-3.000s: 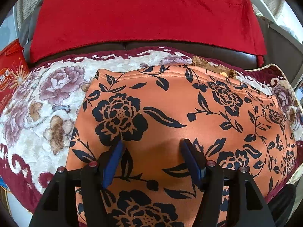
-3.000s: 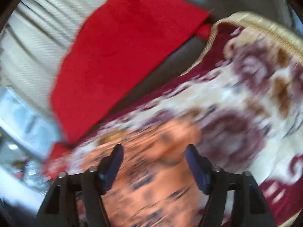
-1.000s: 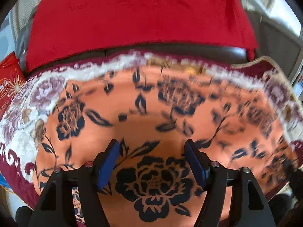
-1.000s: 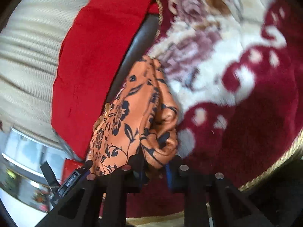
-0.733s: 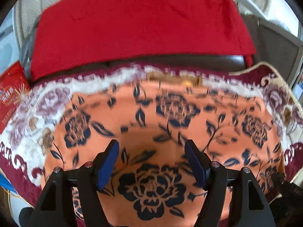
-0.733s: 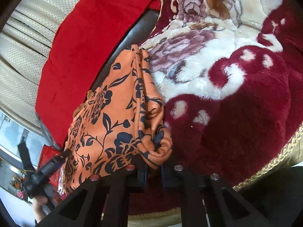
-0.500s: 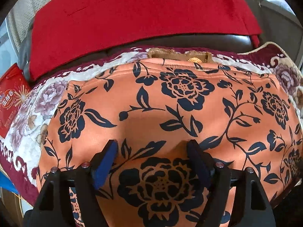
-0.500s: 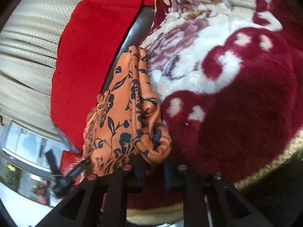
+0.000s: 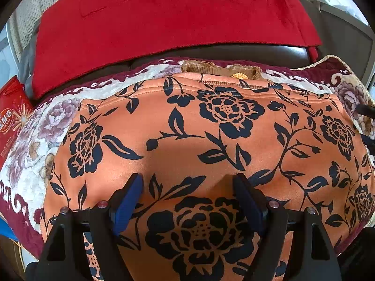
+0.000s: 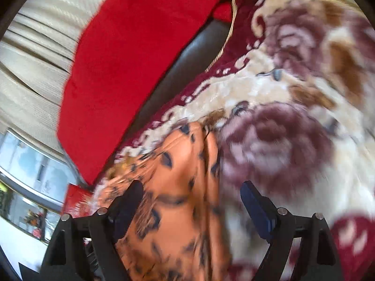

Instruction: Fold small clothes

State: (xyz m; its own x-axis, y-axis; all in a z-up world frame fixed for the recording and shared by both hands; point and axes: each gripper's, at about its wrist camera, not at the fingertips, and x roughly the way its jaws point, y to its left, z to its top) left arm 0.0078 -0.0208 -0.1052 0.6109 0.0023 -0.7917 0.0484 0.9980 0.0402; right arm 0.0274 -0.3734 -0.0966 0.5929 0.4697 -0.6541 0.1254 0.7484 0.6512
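An orange garment with black flowers point(image 9: 211, 140) lies spread flat on a plush floral blanket point(image 9: 35, 140). A tan ribbed collar point(image 9: 211, 69) shows at its far edge. My left gripper point(image 9: 187, 187) is open just above the garment's near middle, holding nothing. My right gripper point(image 10: 191, 196) is open over the garment's right edge point(image 10: 178, 175), where the cloth bunches in folds; this view is blurred by motion.
A red cloth point(image 9: 164, 16) drapes over the dark sofa back point(image 9: 257, 51) behind the blanket. A red package point(image 9: 11, 126) lies at the left. The blanket point(image 10: 293, 107) stretches to the right of the garment. Cream curtains point(image 10: 35, 58) hang behind.
My right gripper has let go of the garment's bunched edge and opened, lifting away. The garment settled flat. My left gripper stayed open over the cloth.
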